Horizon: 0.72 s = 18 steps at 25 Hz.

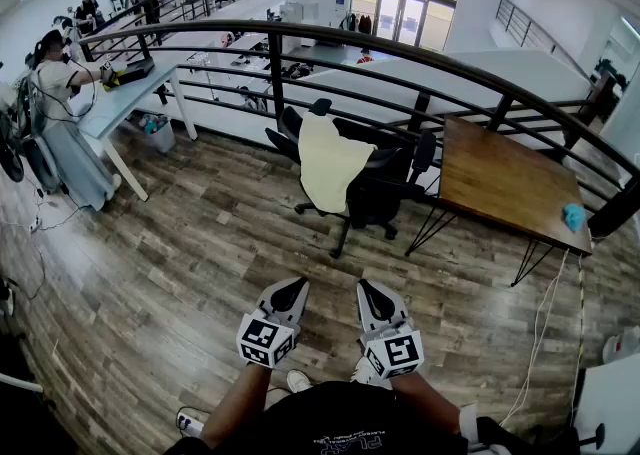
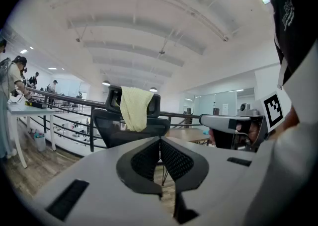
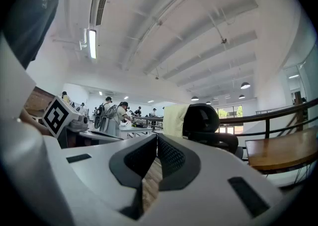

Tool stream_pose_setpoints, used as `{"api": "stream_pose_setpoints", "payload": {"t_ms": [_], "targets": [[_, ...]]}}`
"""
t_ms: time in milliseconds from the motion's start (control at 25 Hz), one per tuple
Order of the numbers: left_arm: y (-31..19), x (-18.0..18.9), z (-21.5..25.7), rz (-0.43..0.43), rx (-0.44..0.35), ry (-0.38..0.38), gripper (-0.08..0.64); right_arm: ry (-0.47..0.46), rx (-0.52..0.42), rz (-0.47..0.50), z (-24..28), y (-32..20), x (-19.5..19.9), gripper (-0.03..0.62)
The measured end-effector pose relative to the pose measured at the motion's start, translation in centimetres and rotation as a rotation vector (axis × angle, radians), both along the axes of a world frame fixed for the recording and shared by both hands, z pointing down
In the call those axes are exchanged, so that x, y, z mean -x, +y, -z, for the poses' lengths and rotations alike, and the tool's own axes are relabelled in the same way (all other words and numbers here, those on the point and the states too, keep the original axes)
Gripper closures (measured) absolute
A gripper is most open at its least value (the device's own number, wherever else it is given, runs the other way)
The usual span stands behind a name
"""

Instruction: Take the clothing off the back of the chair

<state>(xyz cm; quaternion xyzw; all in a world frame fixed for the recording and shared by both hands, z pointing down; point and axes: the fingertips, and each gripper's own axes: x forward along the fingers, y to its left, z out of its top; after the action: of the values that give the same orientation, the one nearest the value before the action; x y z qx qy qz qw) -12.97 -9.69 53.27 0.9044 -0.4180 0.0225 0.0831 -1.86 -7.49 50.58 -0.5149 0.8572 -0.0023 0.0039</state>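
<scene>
**A:** What's over on the left?

**B:** A person (image 1: 62,108) stands at a white desk (image 1: 125,103), beside the curved black railing (image 1: 300,35). That's well apart from the chair.

**A:** And the clothing?

**B:** It's a pale yellow garment (image 1: 330,161), draped over the back of the black office chair (image 1: 385,193). The cloth hangs down the side of the backrest that faces the head camera. The chair stands on the wood-plank floor (image 1: 180,263), just in front of the railing.

**A:** What's to the right of it?

**B:** A wooden table (image 1: 510,183), close to the chair. A small teal object (image 1: 573,216) lies near the table's right edge, but it's too small to identify.

**A:** Where are the grippers?

**B:** Both are low in the head view, side by side and level, pointing toward the chair and well apart from it. The left gripper (image 1: 293,286) has its jaws pressed together with nothing between them. In its own view the garment shows above the jaw tips. The right gripper (image 1: 366,289) is closed and empty too. Its pads meet at the tips, and only floor shows through the gap lower down.
</scene>
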Motion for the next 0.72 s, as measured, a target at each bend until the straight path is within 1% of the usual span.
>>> {"api": "stream_pose_setpoints", "payload": {"t_ms": [120,280,400,600,720], "targets": [[0.3,-0.3,-0.2,-0.002,0.006,0.005,0.546,0.016,0.003,-0.001,-0.1,0.3,-0.2,0.571],[0.6,-0.5,-0.2,-0.002,0.011,0.005,0.546,-0.027,0.005,-0.002,0.0,0.2,-0.3,0.571],[0.8,-0.8,-0.3,0.003,0.010,0.007,0.546,-0.017,0.008,0.009,0.1,0.2,-0.4,0.571],[0.6,-1.2,-0.4,0.010,0.012,0.008,0.546,-0.032,0.023,0.023,0.0,-0.2,-1.0,0.571],[0.3,-1.8,-0.3,0.016,0.013,0.010,0.546,-0.057,0.019,0.033,0.2,-0.5,-1.6,0.571]]}}
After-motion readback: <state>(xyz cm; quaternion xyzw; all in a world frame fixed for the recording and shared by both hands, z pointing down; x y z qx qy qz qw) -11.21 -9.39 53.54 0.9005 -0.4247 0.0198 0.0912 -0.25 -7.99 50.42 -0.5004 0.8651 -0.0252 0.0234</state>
